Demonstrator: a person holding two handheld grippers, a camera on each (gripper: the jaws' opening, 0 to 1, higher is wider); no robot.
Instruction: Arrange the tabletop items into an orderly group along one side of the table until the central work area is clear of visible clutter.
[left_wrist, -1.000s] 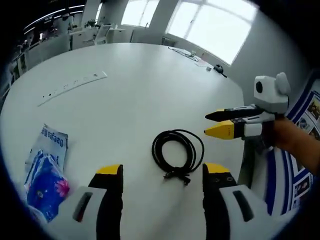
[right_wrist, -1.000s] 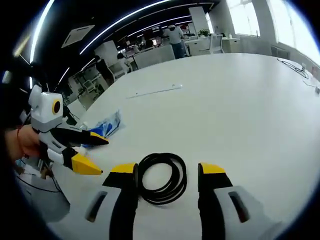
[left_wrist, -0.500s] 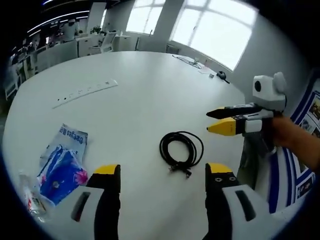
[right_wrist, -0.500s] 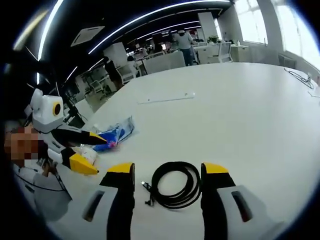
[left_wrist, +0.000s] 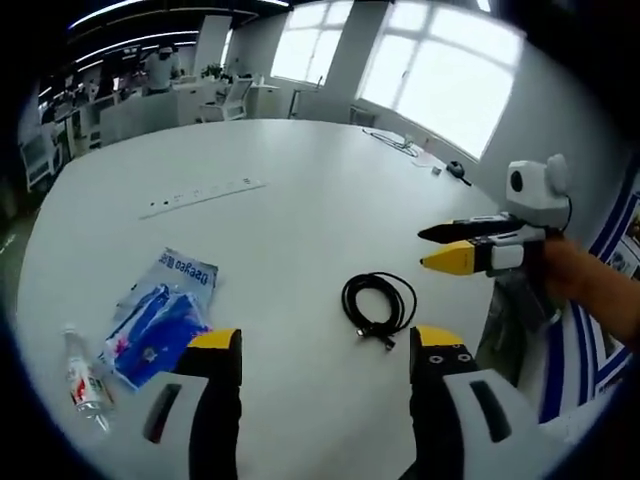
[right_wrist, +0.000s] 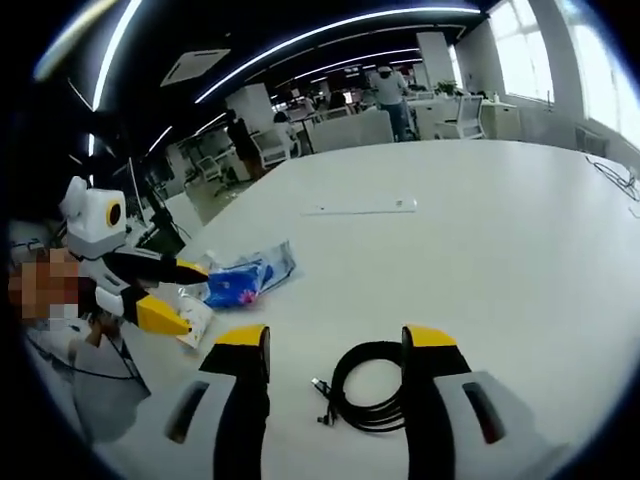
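Bottle (left_wrist: 82, 383) and blue packet (left_wrist: 158, 318) lie left of the left gripper (left_wrist: 325, 345), jaws wide, empty. Coiled cable (right_wrist: 372, 385) sits between the right gripper (right_wrist: 335, 342) jaws, also wide, empty. Recommend lowering squarely over both strands before closing, avoiding the loose plug.

A coiled black cable (left_wrist: 379, 309) lies flat on the white table, wound in a loose ring with its plug ends poking out at about 5 o'clock of the coil in the left gripper view. At 9 o'clock from it lies a blue-and-clear plastic packet (left_wrist: 158, 318), flat and crumpled. Just beyond the packet, at 8 o'clock, a small clear plastic bottle (left_wrist: 84, 386) lies on its side.
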